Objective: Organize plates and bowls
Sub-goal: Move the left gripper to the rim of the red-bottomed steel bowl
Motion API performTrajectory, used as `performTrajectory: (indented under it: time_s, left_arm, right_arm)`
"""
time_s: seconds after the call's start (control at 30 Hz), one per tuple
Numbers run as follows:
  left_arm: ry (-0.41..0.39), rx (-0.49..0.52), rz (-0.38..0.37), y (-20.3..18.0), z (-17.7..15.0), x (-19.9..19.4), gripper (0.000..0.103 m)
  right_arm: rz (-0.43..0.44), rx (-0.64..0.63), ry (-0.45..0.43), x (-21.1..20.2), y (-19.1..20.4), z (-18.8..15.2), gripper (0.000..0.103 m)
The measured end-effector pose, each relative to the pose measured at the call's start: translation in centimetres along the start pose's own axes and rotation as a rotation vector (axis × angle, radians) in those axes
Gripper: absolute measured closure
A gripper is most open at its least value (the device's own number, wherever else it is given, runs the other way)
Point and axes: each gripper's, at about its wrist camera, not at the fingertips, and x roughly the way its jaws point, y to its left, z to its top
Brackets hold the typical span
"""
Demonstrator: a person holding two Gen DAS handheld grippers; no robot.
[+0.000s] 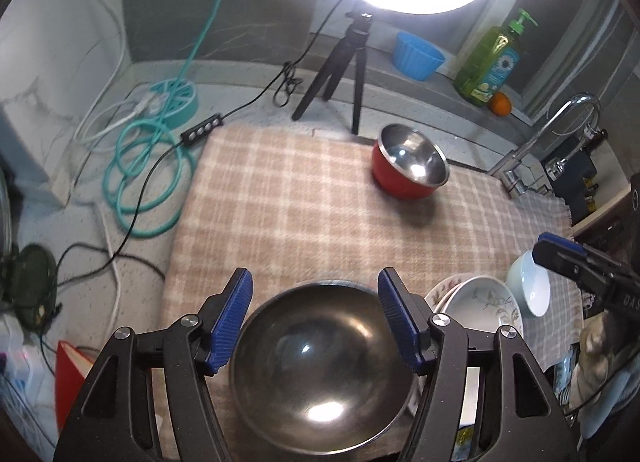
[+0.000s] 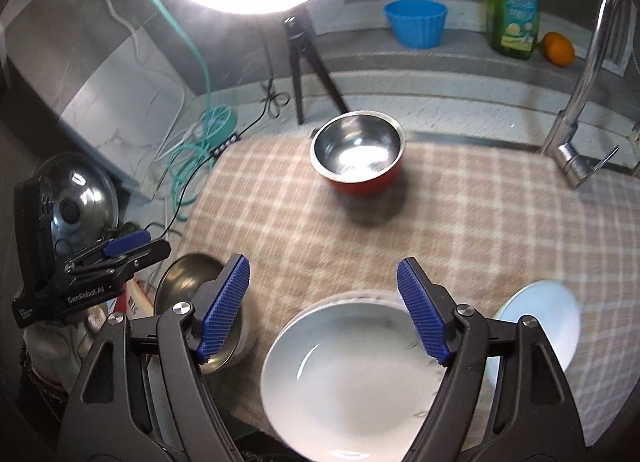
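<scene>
My left gripper (image 1: 314, 320) is open and hovers over a steel bowl (image 1: 320, 374) at the near edge of the checked cloth (image 1: 300, 202); I cannot tell if it touches. To its right lie white floral plates (image 1: 480, 302) and a pale blue bowl (image 1: 530, 286). A red bowl with steel inside (image 1: 410, 160) stands at the far side. My right gripper (image 2: 324, 308) is open above a white plate (image 2: 352, 378), with the pale blue bowl (image 2: 540, 322) to its right, the steel bowl (image 2: 188, 282) to its left and the red bowl (image 2: 356, 152) beyond.
A ring light on a tripod (image 1: 336, 74) stands behind the cloth. A blue plastic bowl (image 1: 418, 56), a green soap bottle (image 1: 490, 62) and an orange (image 1: 500, 104) sit on the back ledge. A tap (image 1: 536, 142) is at right, and teal hose and cables (image 1: 148, 166) at left.
</scene>
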Motion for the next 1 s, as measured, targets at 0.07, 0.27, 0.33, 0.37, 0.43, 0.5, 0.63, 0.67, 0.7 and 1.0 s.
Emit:
performTrajectory:
  time_s: [0.07,0.27,0.33,0.37,0.43,0.5,0.63,0.67,0.7,1.0]
  left_arm:
    - [-0.007,0.026,-0.009,-0.9,1.3,0.3,0.038]
    - [-0.013,0.051,-0.045,-2.7,4.9,2.2,0.038]
    - [0.0,0.046,-0.056,-3.1,5.9,3.3,0.038]
    - [0.006,0.047,-0.069,-3.4,6.4,4.1,0.038]
    - [0.031,0.039,-0.083,-3.6,7.3,5.5,0.04]
    - [0.053,0.022,-0.093,-3.9,8.0,7.0,0.051]
    - [0.091,0.022,-0.095,-4.3,9.2,9.5,0.069]
    - [0.108,0.009,-0.113,-4.3,9.6,10.3,0.073]
    - [0.12,-0.003,-0.123,-4.1,9.8,10.7,0.077]
    - [0.171,-0.026,-0.118,-4.1,11.8,14.4,0.082]
  right_arm:
    - [0.004,0.021,-0.006,-0.1,-0.9,0.9,0.024]
    - [-0.008,0.067,-0.018,1.1,-3.6,3.5,0.024]
    - [-0.009,0.086,-0.011,2.0,-4.3,4.0,0.024]
    - [-0.002,0.096,-0.007,2.5,-4.6,4.4,0.024]
    - [0.001,0.11,0.001,3.3,-5.2,4.7,0.028]
    - [0.005,0.13,0.014,4.5,-5.8,5.0,0.038]
    - [0.032,0.18,0.054,6.8,-7.3,5.7,0.055]
    - [0.042,0.195,0.06,7.4,-7.7,5.9,0.056]
    - [0.047,0.207,0.065,7.9,-8.0,6.0,0.059]
    - [0.095,0.293,0.116,11.9,-10.0,6.8,0.072]
